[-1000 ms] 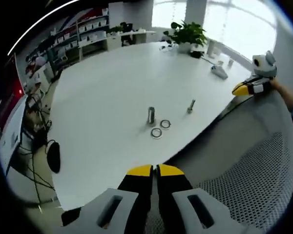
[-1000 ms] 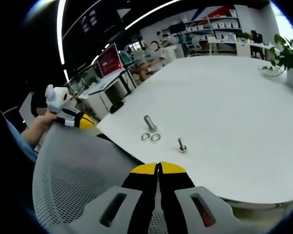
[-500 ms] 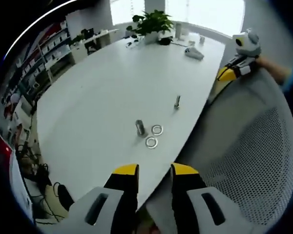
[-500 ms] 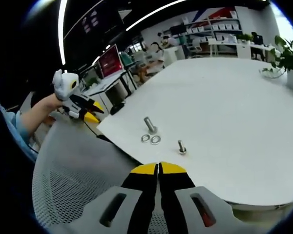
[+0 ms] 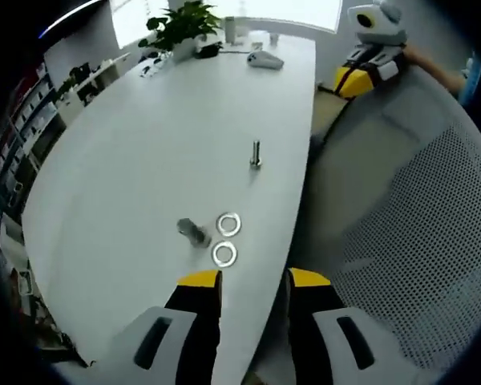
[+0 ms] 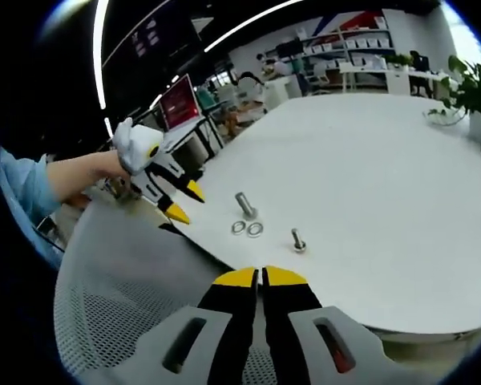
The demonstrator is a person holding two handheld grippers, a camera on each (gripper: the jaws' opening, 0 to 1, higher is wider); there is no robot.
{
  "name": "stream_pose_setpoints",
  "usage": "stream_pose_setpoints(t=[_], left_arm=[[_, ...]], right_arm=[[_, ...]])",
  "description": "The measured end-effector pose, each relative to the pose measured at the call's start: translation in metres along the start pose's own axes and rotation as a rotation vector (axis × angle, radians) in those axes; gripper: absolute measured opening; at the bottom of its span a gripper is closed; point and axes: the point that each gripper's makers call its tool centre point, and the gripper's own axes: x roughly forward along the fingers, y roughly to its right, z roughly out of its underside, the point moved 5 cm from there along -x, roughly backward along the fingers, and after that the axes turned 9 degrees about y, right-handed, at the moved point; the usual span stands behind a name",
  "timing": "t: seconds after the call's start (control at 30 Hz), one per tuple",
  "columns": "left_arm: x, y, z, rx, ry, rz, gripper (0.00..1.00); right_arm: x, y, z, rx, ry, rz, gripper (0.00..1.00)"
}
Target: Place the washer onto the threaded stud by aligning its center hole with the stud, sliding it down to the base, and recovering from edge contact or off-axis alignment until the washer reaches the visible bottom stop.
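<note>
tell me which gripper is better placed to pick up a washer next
Left. The left gripper is open, right in front of the near washer on the table. The right gripper is shut, back over the chair.

Lighting, as I read it: strong daylight from blown-out windows [image 5: 248, 6]; ceiling light strips [image 6: 224, 36] glare in right gripper view. White counter [image 5: 128, 144] bright, faint shadows. Fisheye bending at edges; distant shelves [image 6: 361, 44] soft, slightly blurred.
</note>
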Motion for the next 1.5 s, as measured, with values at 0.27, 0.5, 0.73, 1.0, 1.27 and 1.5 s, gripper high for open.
stream_pose_setpoints(t=[0.27, 0.5, 0.73, 1.0, 1.27, 1.5], left_arm=[[0.033, -0.011, 0.006, 0.062, -0.066, 0.019, 0.3], [0.048, -0.026, 0.013, 0.109, -0.111, -0.005, 0.3], [0.063, -0.031, 0.017, 0.083, -0.142, -0.007, 0.3], [0.069, -0.032, 0.026, 0.08, -0.186, -0.004, 0.33], [0.072, -0.031, 0.028, 0.126, -0.204, -0.009, 0.34], [0.078, -0.033, 0.022, 0.135, -0.197, -0.017, 0.34]], right_arm=[[0.0, 0.0, 0.003, 0.017, -0.028, -0.002, 0.06], [0.0, 0.0, 0.003, 0.016, -0.03, -0.002, 0.06], [0.0, 0.001, 0.003, 0.03, -0.02, 0.005, 0.06], [0.002, -0.001, 0.006, 0.01, -0.059, -0.014, 0.06], [0.0, 0.002, 0.002, 0.038, -0.011, 0.008, 0.06], [0.001, 0.002, 0.003, 0.033, -0.025, 0.011, 0.06]])
